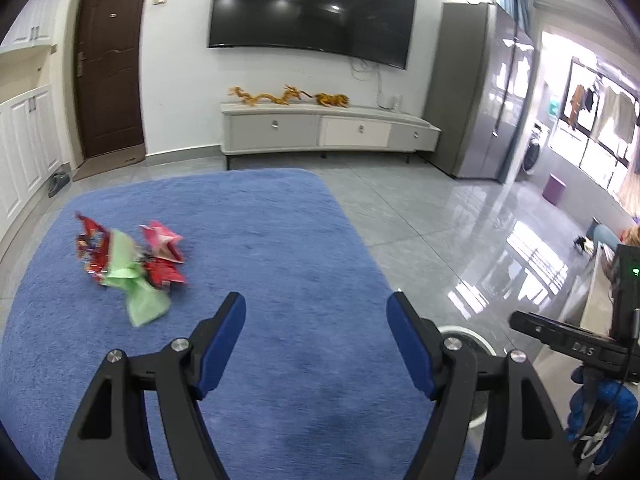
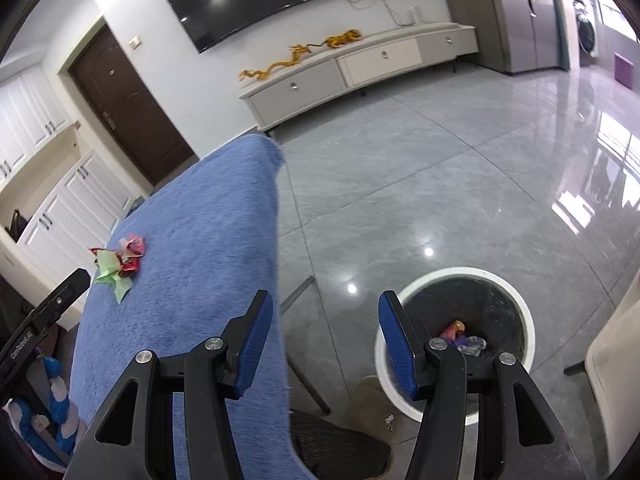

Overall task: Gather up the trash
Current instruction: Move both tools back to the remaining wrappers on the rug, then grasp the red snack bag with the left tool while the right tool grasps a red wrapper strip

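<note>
A pile of crumpled wrappers (image 1: 128, 264), red, pink and light green, lies on the blue cloth-covered table (image 1: 280, 248); it also shows small in the right wrist view (image 2: 118, 266). My left gripper (image 1: 316, 316) is open and empty above the cloth, to the right of and nearer than the pile. My right gripper (image 2: 326, 312) is open and empty, past the table's right edge, above the floor. A white-rimmed round bin (image 2: 516, 308) stands on the floor below it, with some trash (image 2: 464, 338) inside.
Grey tiled floor (image 2: 440, 160) stretches to a TV cabinet (image 1: 328, 128) under a wall TV. A fridge (image 1: 480, 100) stands at the right. The table's metal leg (image 2: 308, 368) and a beige chair (image 2: 616, 360) flank the bin.
</note>
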